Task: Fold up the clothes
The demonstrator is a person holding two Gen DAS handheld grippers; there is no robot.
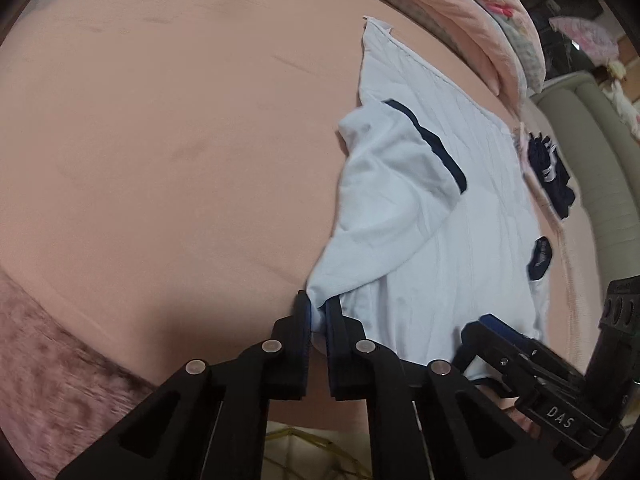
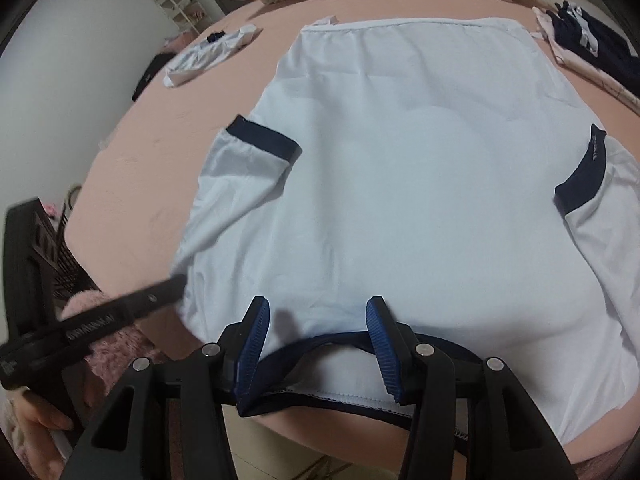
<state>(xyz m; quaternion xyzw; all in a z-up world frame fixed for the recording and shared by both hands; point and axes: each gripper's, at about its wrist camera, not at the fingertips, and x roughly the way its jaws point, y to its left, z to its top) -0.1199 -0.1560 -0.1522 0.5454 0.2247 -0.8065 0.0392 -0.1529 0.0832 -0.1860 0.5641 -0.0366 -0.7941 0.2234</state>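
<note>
Shirt fabric, pale blue with navy trim, lies spread back-up on the pink bedsheet point(image 1: 160, 160), and the shirt point(image 2: 400, 180) fills most of the right wrist view ahead of the jaws. The left gripper point(image 1: 318, 316) has its jaws pressed together on a bunched fold of the shirt's shoulder edge, the cloth pinched between the blue pads and rising away from the tips toward the folded-in sleeve point(image 1: 400, 176) with its navy cuff. To the right of those jaws, low in the frame, the right gripper point(image 1: 476, 332) shows with its tips over the shirt's near edge. In its own view the right gripper point(image 2: 318, 320) stands with jaws spread apart, one blue pad on either side of the navy collar point(image 2: 320, 344), which curves between and just below the tips; the pads lie over the cloth without closing on it. Left of these jaws the left gripper point(image 2: 168, 284) reaches in as a blurred black bar to the shirt's corner, a hand point(image 2: 36, 416) behind it. Both navy-cuffed sleeves are turned inward onto the body of the shirt, one on each side ahead of the jaws. Far ahead and left lies a folded pale garment point(image 2: 208, 52); far ahead and right, a dark navy garment point(image 2: 592, 40) on pink cloth.
</note>
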